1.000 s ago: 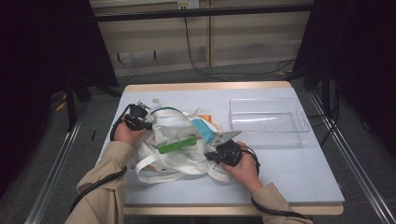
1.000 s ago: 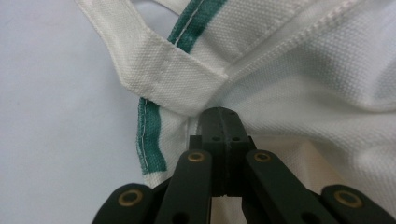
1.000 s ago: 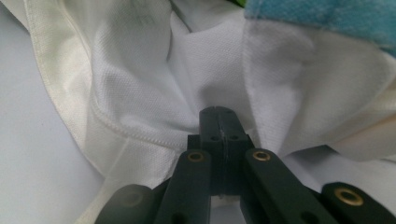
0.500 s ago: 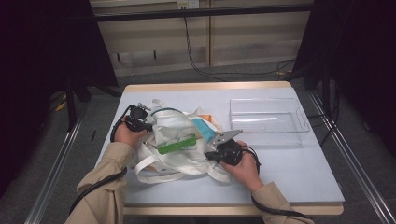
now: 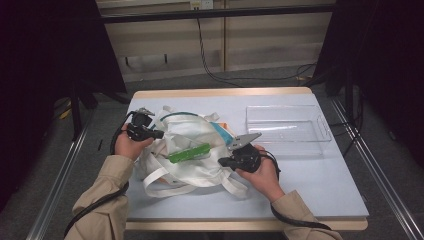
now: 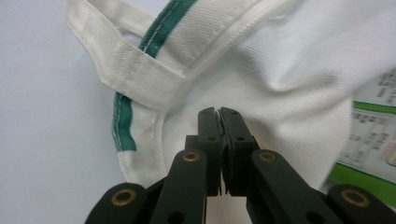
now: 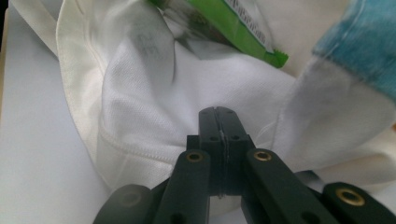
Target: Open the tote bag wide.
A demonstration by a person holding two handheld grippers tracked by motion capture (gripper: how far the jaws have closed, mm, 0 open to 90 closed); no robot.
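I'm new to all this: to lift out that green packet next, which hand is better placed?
Probably the right. The right gripper sits just beside the green packet on the white bag, while the left gripper is at the bag's far edge. Both jaws are shut.

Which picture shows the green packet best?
The high view: the whole green packet lies across the white cloth bag, unobstructed. The right gripper view shows one blurred end of it at the top; the left gripper view catches a green-and-white printed corner at the right edge, probably the same packet.
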